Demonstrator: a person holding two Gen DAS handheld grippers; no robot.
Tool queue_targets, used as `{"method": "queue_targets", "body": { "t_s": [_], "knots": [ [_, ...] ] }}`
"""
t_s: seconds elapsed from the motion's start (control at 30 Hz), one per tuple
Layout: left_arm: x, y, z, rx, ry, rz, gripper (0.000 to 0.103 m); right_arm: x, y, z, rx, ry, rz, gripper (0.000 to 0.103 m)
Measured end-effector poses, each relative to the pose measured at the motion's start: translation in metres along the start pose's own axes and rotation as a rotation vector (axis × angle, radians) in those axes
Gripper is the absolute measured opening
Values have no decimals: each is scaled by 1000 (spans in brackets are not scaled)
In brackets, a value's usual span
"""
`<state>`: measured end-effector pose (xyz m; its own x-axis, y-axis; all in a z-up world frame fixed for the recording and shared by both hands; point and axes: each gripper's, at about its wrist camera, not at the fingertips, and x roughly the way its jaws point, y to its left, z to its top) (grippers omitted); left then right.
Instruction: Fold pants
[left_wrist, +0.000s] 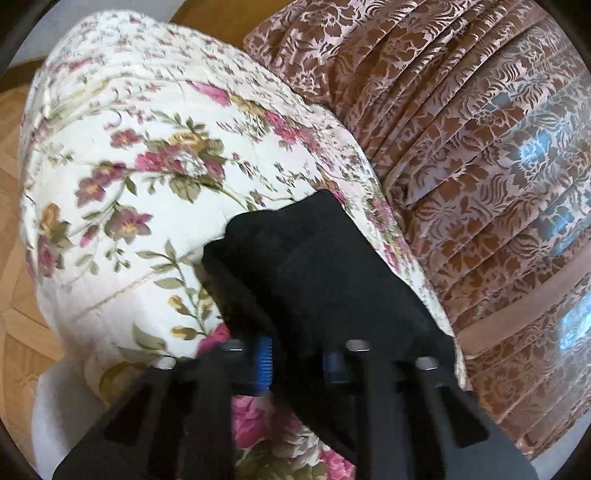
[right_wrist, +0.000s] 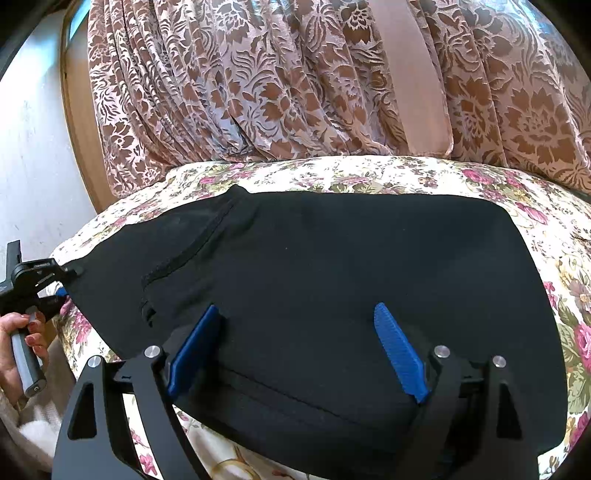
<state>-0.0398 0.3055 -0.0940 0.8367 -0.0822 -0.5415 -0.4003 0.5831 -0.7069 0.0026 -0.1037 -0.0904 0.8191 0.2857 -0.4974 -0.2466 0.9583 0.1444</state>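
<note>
On floral bed (right_wrist: 480, 177): black pants (right_wrist: 332, 258) soft, limp, light. Left claw (left_wrist: 295, 354) clamped on pants' left end; right claw (right_wrist: 299, 343) wide, empty, near-edge hem between its pads, unpinched.

Bedspread (right_wrist: 406, 173) w/ floral print lay bare in a strip behind black pants (right_wrist: 332, 258) and to their right: free room there. Brown patterned curtain (right_wrist: 295, 92) hung right at the far edge, blocking reach beyond. Left side crowded: left gripper (right_wrist: 61, 286) clamped on pants' corner, a hand (right_wrist: 22, 343) on its handle. Right gripper (right_wrist: 299, 347) stood wide open above the near hem.
</note>
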Motion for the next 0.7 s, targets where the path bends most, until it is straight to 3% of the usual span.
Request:
{"method": "queue_targets", "body": {
  "t_s": [0.1,0.2,0.47,0.7],
  "knots": [
    [-5,-7,2,-9,-19,-29,14,0,-1,0,-1,1,0,87],
    [-16,-30,6,56,-50,-66,13,1,0,0,-3,1,-2,87],
    [-51,-119,0,280,-111,-260,13,2,0,-1,-4,3,-3,87],
    [-65,-182,-19,414,-80,-412,13,3,4,-1,-10,19,2,90]
  ]
}}
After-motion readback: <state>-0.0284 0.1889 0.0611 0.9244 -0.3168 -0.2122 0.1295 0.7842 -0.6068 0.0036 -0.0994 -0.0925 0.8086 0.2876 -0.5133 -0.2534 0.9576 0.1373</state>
